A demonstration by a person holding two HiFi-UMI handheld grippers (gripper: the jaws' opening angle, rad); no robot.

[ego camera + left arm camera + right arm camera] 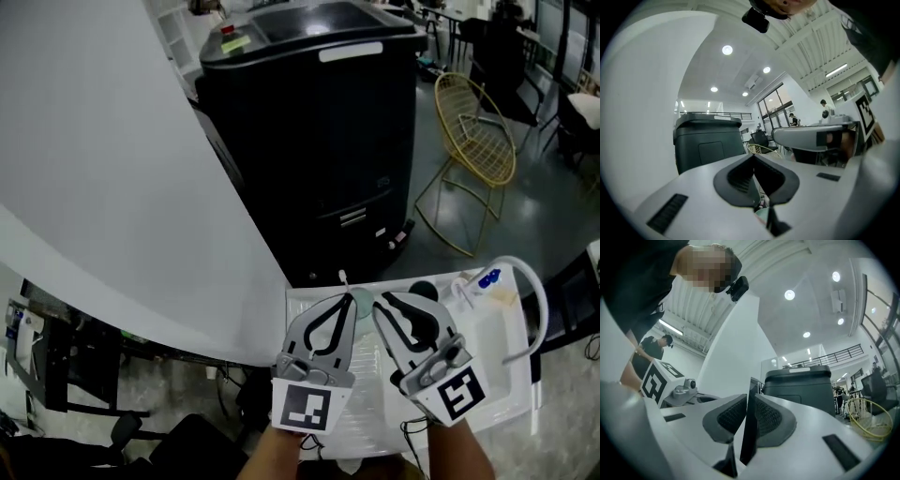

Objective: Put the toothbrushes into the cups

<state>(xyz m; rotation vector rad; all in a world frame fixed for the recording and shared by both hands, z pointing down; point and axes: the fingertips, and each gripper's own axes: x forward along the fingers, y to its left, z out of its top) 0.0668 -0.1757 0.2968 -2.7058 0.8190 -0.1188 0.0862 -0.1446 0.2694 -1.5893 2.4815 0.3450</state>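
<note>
Both grippers are held up over the white table (492,375), pointing away from me. My left gripper (345,302) (754,164) is shut, with nothing visible between its pads. Just past its tips stands a pale green cup (362,303) (761,214); a thin white stick (343,277) rises at the cup's left edge. My right gripper (382,302) (751,401) is shut on a thin dark toothbrush handle (749,432), which stands upright between the pads. A dark cup (424,290) sits beyond the right gripper near the table's far edge.
A tall black cabinet (309,141) stands right behind the table. A white curved wall (112,169) fills the left. A yellow wire chair (478,131) is on the floor at back right. A white bent tube (531,286) and a blue item (488,277) lie at the table's right.
</note>
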